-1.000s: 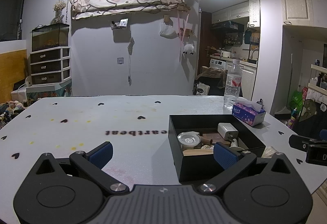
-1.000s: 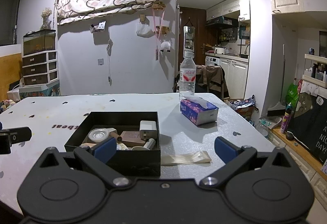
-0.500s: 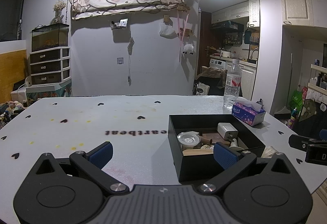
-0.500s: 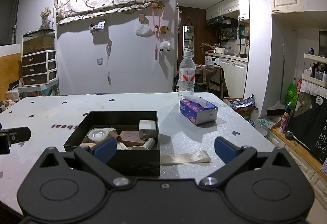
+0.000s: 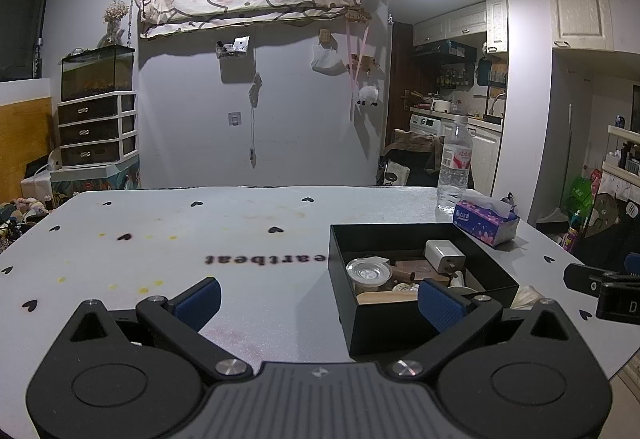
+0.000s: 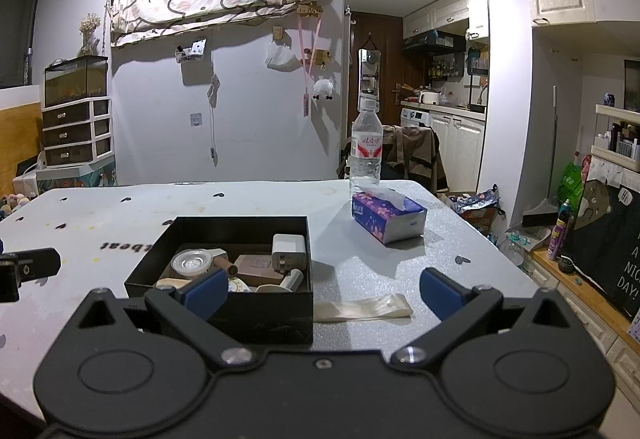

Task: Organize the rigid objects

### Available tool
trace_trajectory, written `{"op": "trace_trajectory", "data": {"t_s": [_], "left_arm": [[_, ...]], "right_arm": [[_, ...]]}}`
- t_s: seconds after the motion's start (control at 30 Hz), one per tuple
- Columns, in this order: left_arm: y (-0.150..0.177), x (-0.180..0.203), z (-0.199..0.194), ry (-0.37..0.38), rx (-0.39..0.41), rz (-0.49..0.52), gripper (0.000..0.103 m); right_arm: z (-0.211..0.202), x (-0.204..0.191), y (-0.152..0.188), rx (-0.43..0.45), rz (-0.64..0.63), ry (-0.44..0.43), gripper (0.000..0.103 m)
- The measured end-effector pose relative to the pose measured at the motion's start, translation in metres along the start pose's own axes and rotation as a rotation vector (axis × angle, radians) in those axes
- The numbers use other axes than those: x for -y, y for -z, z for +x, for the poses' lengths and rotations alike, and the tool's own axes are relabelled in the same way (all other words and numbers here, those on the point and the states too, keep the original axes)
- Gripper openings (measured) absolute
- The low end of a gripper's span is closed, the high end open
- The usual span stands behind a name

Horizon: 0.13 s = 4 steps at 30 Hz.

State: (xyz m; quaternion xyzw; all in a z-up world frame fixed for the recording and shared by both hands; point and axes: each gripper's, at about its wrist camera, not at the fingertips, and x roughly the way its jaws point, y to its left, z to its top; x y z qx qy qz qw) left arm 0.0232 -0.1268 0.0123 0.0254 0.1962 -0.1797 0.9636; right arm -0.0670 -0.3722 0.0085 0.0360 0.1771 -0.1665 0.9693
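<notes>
1. Black box [image 6: 224, 295]: on the table [image 5: 160, 239], near its front edge; open top, no lid in view
2. Contents: white charger [image 6: 289, 247], round metal lid [image 6: 191, 262], brown block [image 6: 255, 263], small cylinders and pale pieces, all lying inside
3. Loose on table: flat clear strip [image 6: 362, 307] just beside the box, tissue pack [image 6: 388, 217], water bottle [image 6: 366, 151]
4. Left gripper [image 5: 318, 297]: fingers spread wide, empty, facing bare table left of the box
5. Right gripper [image 6: 320, 289]: fingers spread wide, empty, behind the box
6. Status: rigid items appear gathered; judged near complete, only the strip possibly left
</notes>
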Motion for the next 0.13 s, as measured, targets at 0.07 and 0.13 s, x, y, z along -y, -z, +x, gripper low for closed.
{"op": "trace_trajectory", "data": {"t_s": [0.07,0.13], "left_arm": [[0.0,0.0001,0.0001,0.0,0.0,0.0,0.103],[0.0,0.0003,0.0001,0.0,0.001,0.0,0.103]], "right_arm": [[0.0001,-0.0003,-0.0001,0.0,0.0,0.001,0.103],[0.0001,-0.001,-0.0003,0.001,0.0,0.001,0.103]]}}
